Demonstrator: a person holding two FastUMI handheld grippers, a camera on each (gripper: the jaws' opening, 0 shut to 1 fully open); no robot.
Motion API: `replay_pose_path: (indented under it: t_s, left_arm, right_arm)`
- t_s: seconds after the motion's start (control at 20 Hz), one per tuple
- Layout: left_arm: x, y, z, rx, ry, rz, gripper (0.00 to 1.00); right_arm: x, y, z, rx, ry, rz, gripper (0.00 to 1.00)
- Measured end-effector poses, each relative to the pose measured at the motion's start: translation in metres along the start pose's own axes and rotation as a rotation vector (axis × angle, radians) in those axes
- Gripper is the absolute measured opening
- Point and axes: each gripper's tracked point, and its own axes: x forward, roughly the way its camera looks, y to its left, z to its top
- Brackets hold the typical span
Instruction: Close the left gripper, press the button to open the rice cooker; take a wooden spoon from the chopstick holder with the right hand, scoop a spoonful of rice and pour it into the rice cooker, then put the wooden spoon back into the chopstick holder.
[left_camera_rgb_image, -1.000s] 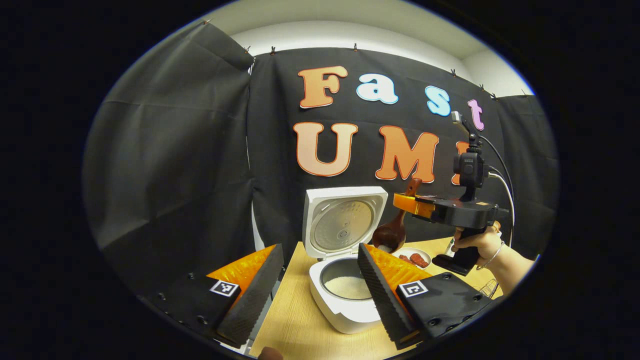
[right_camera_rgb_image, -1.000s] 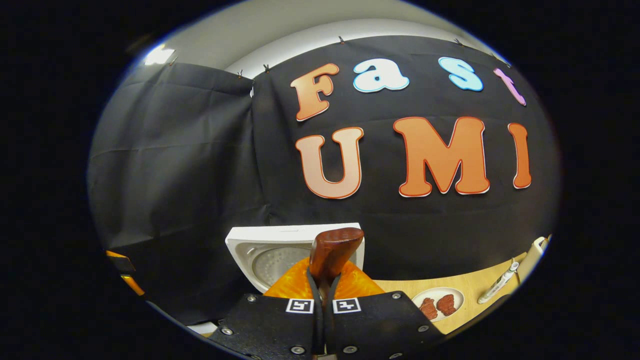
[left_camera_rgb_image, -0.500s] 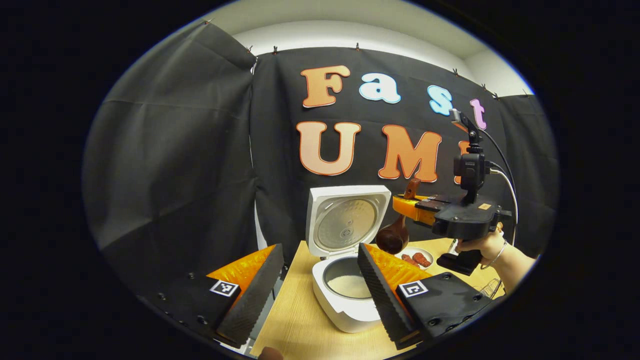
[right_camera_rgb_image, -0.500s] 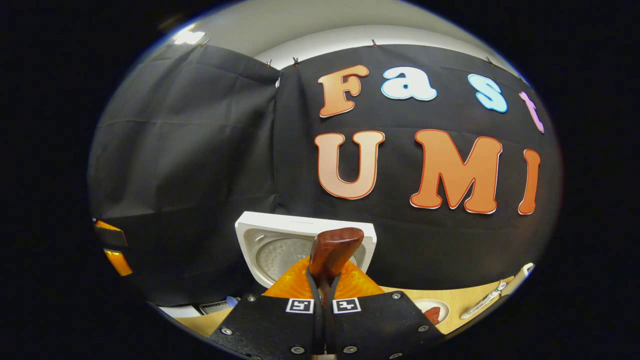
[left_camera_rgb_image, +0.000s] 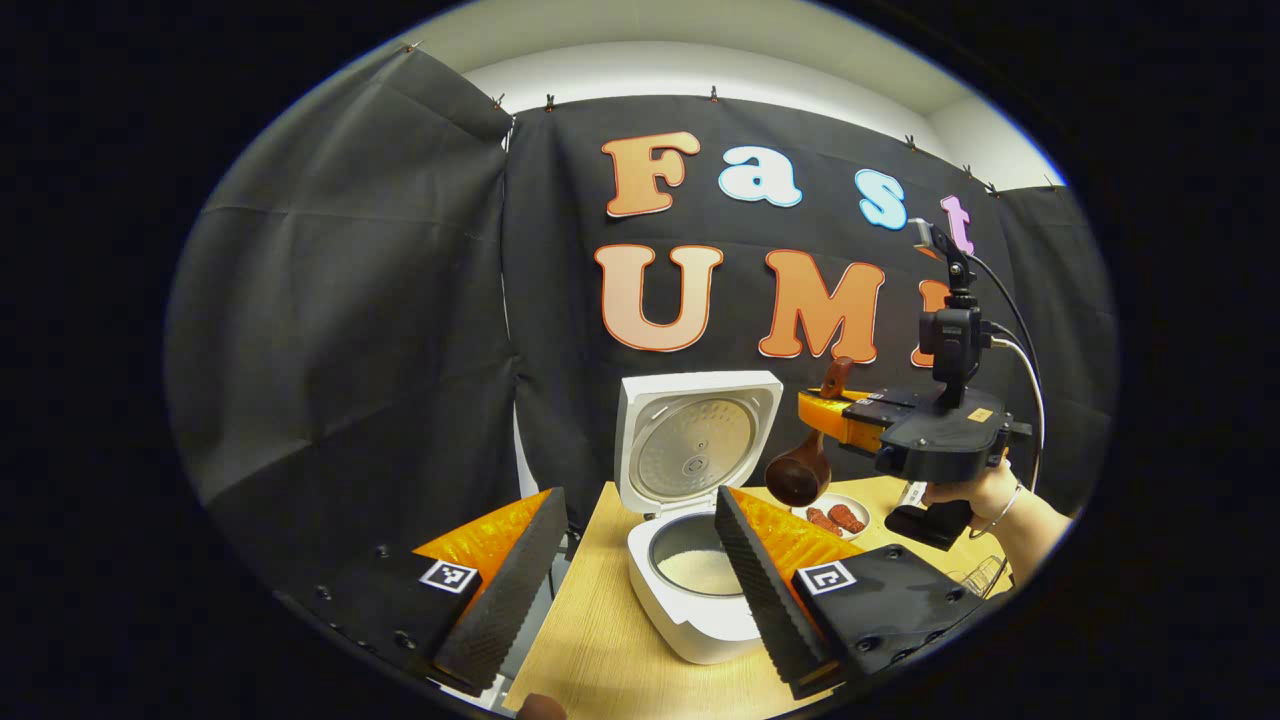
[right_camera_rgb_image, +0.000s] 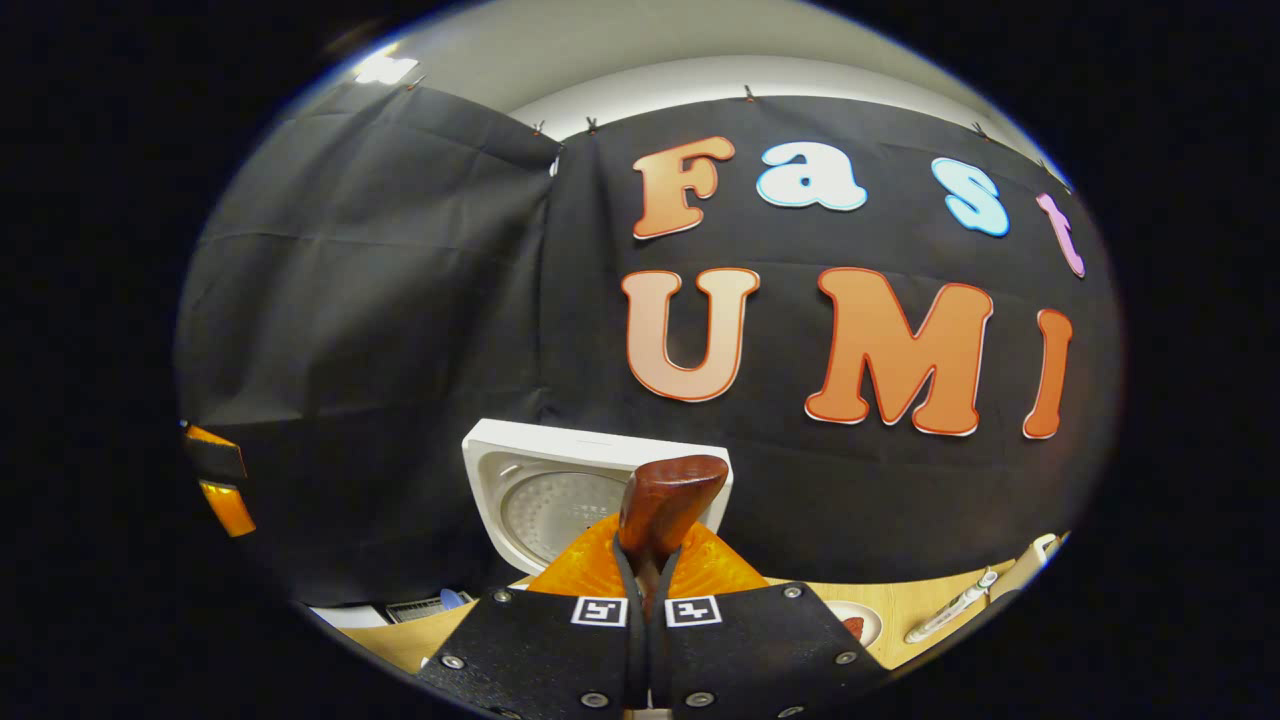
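The white rice cooker (left_camera_rgb_image: 690, 620) stands on the wooden table with its lid (left_camera_rgb_image: 697, 440) raised, and white rice lies in its pot. My left gripper (left_camera_rgb_image: 640, 580) hangs open in front of the cooker with nothing between its fingers. In the left gripper view my right gripper (left_camera_rgb_image: 825, 412) is up to the right of the cooker, shut on the handle of the wooden spoon (left_camera_rgb_image: 800, 478), whose bowl hangs down beside the lid. In the right gripper view the spoon's handle end (right_camera_rgb_image: 665, 505) sticks up between the closed fingers of my right gripper (right_camera_rgb_image: 648, 590), with the lid (right_camera_rgb_image: 560, 500) behind.
A small white plate (left_camera_rgb_image: 835, 515) with red pieces sits on the table right of the cooker. A hand (left_camera_rgb_image: 975, 490) holds the right gripper, above a wire holder (left_camera_rgb_image: 975, 575) at the table's right edge. A white pen-like object (right_camera_rgb_image: 945, 615) lies at the right.
My right gripper has carried the spoon to the right and slightly up, away from above the pot. The rice seen in the spoon's bowl one second ago no longer shows. My left gripper stayed open.
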Motion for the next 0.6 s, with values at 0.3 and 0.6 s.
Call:
replay_pose_path:
  t_s: [0.3, 0.6]
  left_arm:
    - [-0.001, -0.008, 0.009, 0.004, -0.021, -0.011, 1.00]
    - [0.002, -0.003, 0.027, -0.012, -0.057, 0.019, 1.00]
  right_arm:
    - [-0.038, -0.067, 0.018, 0.203, -0.016, -0.080, 0.00]
    - [-0.116, -0.161, 0.016, 0.282, -0.025, -0.227, 0.00]
